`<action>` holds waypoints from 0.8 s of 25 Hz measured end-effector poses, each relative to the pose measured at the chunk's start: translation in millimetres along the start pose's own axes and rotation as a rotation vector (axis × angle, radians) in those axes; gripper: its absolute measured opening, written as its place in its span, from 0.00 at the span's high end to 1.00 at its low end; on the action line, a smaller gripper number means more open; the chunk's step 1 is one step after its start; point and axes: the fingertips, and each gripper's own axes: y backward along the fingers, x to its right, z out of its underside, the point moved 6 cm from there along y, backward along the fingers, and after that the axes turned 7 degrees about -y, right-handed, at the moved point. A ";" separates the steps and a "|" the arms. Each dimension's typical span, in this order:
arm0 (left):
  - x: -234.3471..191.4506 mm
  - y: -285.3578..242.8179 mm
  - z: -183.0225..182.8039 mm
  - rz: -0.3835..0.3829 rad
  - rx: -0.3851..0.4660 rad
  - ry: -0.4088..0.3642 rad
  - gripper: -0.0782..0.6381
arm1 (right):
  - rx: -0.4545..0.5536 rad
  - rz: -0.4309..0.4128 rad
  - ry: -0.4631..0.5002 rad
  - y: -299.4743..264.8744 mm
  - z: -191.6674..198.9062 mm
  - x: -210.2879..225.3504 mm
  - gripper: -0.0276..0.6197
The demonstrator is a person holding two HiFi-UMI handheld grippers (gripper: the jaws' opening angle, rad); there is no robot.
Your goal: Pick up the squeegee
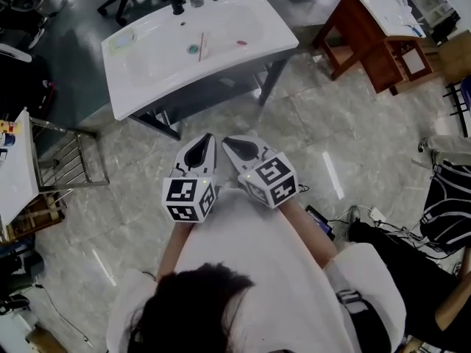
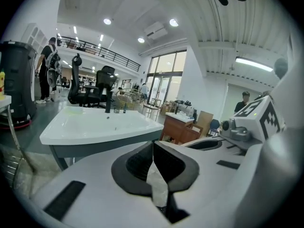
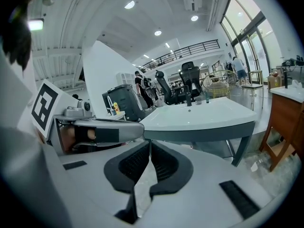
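A white sink basin (image 1: 147, 72) on a dark stand is ahead of me. In it lies a thin, pale, stick-like item (image 1: 202, 46) that may be the squeegee, beside a teal drain (image 1: 193, 49) and a small red piece (image 1: 242, 43). My left gripper (image 1: 209, 138) and right gripper (image 1: 225, 142) are held side by side close to my chest, well short of the basin and pointing toward it. Both are shut with nothing between their pads, as the left gripper view (image 2: 153, 144) and right gripper view (image 3: 150, 144) show. The same basin (image 2: 95, 125) (image 3: 199, 115) appears in both of those views.
A dark faucet (image 1: 177, 6) stands at the basin's far rim. A brown wooden table (image 1: 375, 39) is at the right, a metal rack (image 1: 70, 160) and a white table (image 1: 15, 175) at the left. A bag (image 1: 449, 204) and cables (image 1: 360, 219) lie on the floor at the right.
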 end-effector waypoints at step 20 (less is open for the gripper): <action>-28.0 -99.4 -30.6 -0.041 -0.040 0.041 0.85 | -0.056 -0.036 -0.058 -44.6 -40.4 98.6 0.91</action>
